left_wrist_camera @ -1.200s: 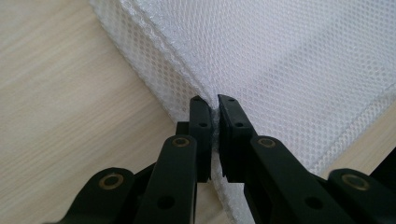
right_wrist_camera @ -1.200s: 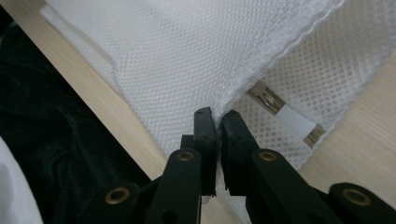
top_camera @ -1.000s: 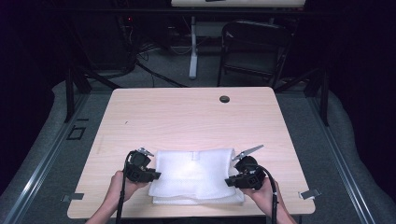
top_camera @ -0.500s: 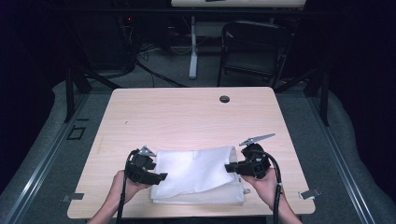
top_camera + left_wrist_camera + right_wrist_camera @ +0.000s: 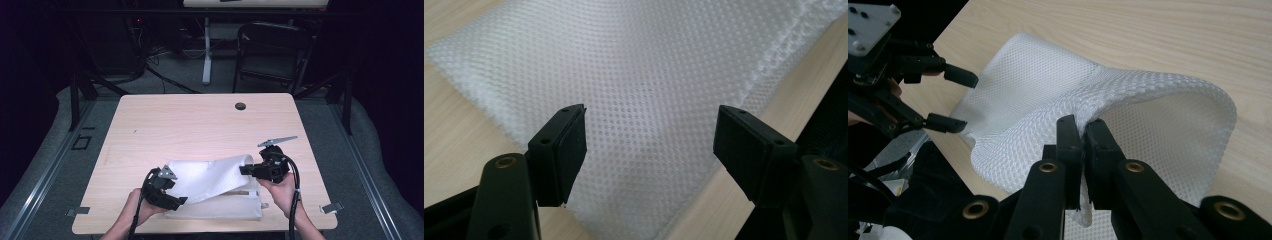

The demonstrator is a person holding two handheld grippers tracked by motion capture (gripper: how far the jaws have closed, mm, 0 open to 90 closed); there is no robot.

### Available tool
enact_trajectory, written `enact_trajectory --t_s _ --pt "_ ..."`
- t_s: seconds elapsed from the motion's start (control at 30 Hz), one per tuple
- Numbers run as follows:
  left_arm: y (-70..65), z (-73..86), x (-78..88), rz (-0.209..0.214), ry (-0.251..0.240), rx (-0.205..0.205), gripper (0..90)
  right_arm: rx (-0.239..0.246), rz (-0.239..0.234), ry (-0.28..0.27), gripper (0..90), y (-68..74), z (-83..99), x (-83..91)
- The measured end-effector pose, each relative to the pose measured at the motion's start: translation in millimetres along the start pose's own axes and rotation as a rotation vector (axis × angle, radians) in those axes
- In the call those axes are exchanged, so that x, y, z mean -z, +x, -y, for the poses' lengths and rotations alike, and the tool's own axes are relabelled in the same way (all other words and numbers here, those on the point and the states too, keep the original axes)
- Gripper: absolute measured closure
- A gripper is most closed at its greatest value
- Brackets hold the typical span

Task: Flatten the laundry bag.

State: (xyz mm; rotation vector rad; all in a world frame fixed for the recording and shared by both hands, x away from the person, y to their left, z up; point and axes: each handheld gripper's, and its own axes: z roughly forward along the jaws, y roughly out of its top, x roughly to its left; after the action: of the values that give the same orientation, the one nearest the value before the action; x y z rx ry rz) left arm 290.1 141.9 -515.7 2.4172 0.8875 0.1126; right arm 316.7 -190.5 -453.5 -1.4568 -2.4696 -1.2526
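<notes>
A white mesh cloth (image 5: 215,179) lies folded near the table's front edge. My right gripper (image 5: 243,170) is shut on the right edge of its top layer (image 5: 1048,100) and holds that edge up, so the layer arches over the lower one. At the cloth's left end my left gripper (image 5: 176,189) is open. Its jaws have just been opening, and they stand wide apart over the mesh (image 5: 649,75) without pressing on it. The right gripper view has the left gripper (image 5: 960,100) at the cloth's far corner, with the right gripper (image 5: 1082,127) pinching the fabric.
The wooden table (image 5: 200,125) has a dark round grommet (image 5: 240,106) near its far edge. Metal clips (image 5: 332,206) sit at the front corners. A chair (image 5: 272,50) and cables stand on the floor beyond the table.
The right gripper has lifted the cloth's right edge and carried it up and away. The left gripper has opened, let go of the left edge, and shifted a little.
</notes>
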Motion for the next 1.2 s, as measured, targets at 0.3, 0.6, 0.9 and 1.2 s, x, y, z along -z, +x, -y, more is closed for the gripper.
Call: enact_trajectory --t_s 0.3,0.6,0.9,1.2 --pt "-13.7 1.6 -10.1 0.019 0.025 -0.065 34.3 -0.017 0.000 -0.019 86.7 -3.2 -3.2 0.2" --pt "-20.8 -2.2 -15.2 -0.005 -0.023 -0.135 72.7 -0.038 -0.009 -0.019 86.5 -8.4 -1.2 1.2" --pt "-17.9 -17.5 -9.6 0.016 -0.003 -0.111 87.9 -0.035 0.027 0.005 78.2 -16.6 7.2 0.8" --pt "-12.4 -44.8 1.3 0.020 -0.007 -0.056 88.0 0.055 0.189 0.020 44.4 -11.2 13.4 13.0"
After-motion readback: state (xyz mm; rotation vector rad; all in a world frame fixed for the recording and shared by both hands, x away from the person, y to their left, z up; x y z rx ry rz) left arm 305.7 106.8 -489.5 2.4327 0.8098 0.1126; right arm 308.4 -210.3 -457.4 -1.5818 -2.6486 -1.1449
